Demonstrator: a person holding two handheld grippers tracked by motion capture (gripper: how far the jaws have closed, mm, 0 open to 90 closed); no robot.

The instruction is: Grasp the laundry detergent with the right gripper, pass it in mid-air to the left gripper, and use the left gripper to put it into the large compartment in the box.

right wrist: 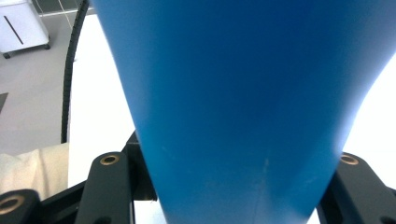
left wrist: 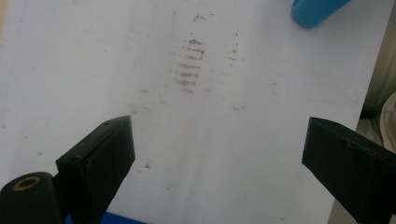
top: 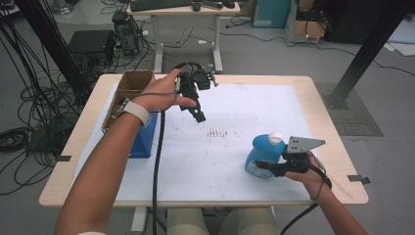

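Observation:
A blue bottle (top: 262,154) with a white cap stands at the right of the white-covered table (top: 195,166). My right gripper (top: 268,167) is shut on its lower body from the near right side. In the right gripper view the bottle (right wrist: 243,93) sits between the two black jaws of the right gripper (right wrist: 233,186). My left gripper (top: 199,116) hangs above the far middle of the table, tilted down, open with nothing between its fingers. The left gripper view shows the left gripper (left wrist: 219,135) with jaws wide apart over the white sheet and the bottle's edge (left wrist: 317,9) at the top.
A brown cardboard box (top: 132,88) stands at the far left, with a blue box (top: 144,137) just in front of it. Brown smudges (top: 219,132) mark the sheet's middle (left wrist: 189,65). A black cable (top: 157,161) trails from the left gripper across the near left.

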